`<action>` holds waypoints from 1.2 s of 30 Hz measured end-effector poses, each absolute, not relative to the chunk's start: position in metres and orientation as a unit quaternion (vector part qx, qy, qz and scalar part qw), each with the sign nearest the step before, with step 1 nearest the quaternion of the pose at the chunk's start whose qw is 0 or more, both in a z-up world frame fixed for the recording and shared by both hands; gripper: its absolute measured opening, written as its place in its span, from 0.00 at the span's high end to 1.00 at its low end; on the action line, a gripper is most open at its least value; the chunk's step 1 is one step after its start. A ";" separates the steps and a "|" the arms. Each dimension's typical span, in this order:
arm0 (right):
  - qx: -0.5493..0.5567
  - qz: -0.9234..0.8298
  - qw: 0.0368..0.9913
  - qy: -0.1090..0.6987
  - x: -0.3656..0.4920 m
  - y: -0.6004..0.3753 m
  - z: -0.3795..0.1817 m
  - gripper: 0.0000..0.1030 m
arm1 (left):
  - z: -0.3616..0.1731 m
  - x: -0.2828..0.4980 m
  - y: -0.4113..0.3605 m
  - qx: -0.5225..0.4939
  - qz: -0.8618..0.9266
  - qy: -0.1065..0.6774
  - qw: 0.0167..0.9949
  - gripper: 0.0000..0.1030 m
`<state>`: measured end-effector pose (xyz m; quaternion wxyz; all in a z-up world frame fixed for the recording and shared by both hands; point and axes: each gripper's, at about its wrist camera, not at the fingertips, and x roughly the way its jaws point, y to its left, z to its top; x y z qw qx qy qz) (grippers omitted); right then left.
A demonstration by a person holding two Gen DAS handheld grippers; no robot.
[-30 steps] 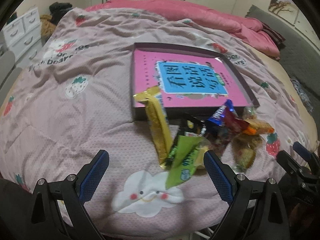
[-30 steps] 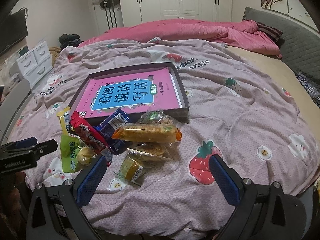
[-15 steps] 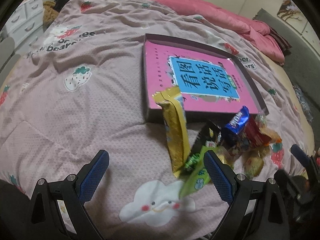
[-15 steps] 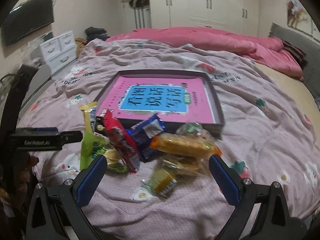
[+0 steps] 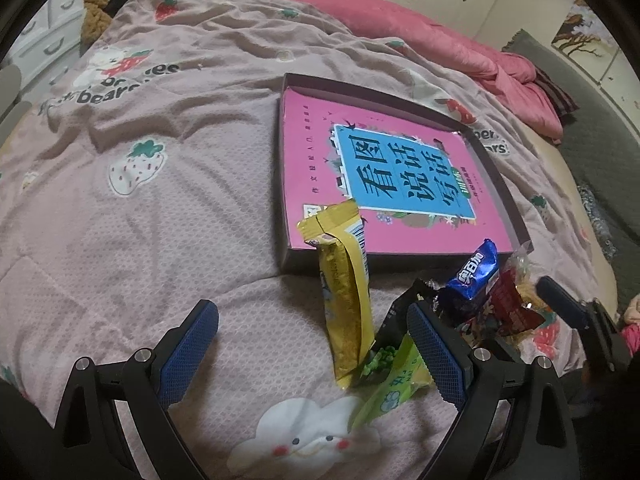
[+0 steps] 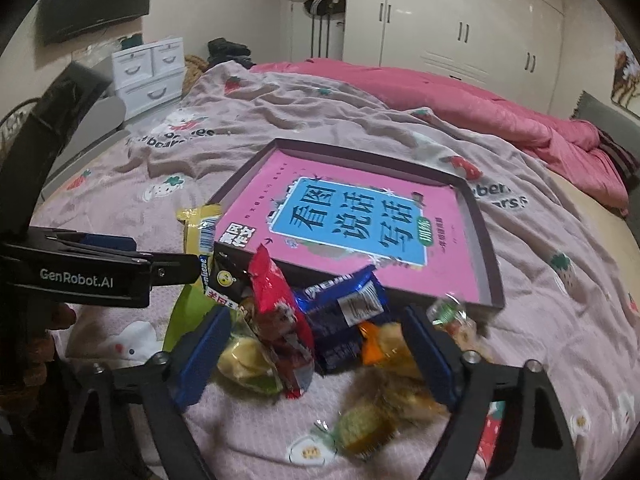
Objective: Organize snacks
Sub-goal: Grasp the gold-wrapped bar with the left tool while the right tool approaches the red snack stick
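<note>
left gripper [image 5: 312, 344]: jaws wide, holding nothing; low centre of the left wrist view, with the lower end of the yellow bar lying between the fingers and neither pad on it.
yellow bar [image 5: 347, 300]: long foil wrapper, centre of that view, its top end leaning on the front wall of the box; probably light and slick, so a hold across the narrow middle should serve.
green pouch [image 5: 394, 380]: lower centre-right, tucked under the right-hand finger; soft and crinkly, likely to buckle, best pinched at a sealed edge.
box [image 5: 502, 184]: shallow dark tray, upper centre-right, a pink book lying flat inside; no snack is fully in it yet.
red packet [image 6: 280, 312]: centre-left of the right wrist view, on top of the heap just in front of the box; puffed, light, probably crushable.
blue packet [image 6: 344, 312]: centre, touching the red one; slippery film, its end seal looks the firmest hold.
right gripper [image 6: 316, 356]: low centre, jaws closing around the heap, red and blue packets between them; the pads do not seem to press yet.
</note>
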<state>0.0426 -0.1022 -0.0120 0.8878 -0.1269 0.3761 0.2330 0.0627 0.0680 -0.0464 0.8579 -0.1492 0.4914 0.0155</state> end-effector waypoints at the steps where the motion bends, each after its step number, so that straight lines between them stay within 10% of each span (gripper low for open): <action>1: -0.128 0.236 0.887 0.376 0.043 -0.101 -0.013 0.24 | -0.047 0.063 0.068 -0.150 0.015 0.491 0.858 0.07; 14: -0.146 0.280 0.871 0.376 0.051 -0.082 -0.025 0.69 | -0.052 0.075 0.064 -0.167 -0.006 0.484 0.859 0.24; 24: -0.118 0.293 0.877 0.363 0.053 -0.093 -0.018 0.76 | -0.064 0.084 0.069 -0.197 -0.021 0.498 0.845 0.74; 36: -0.065 0.311 0.887 0.335 0.052 -0.111 0.004 0.78 | -0.040 0.072 0.073 -0.206 -0.044 0.462 0.862 0.76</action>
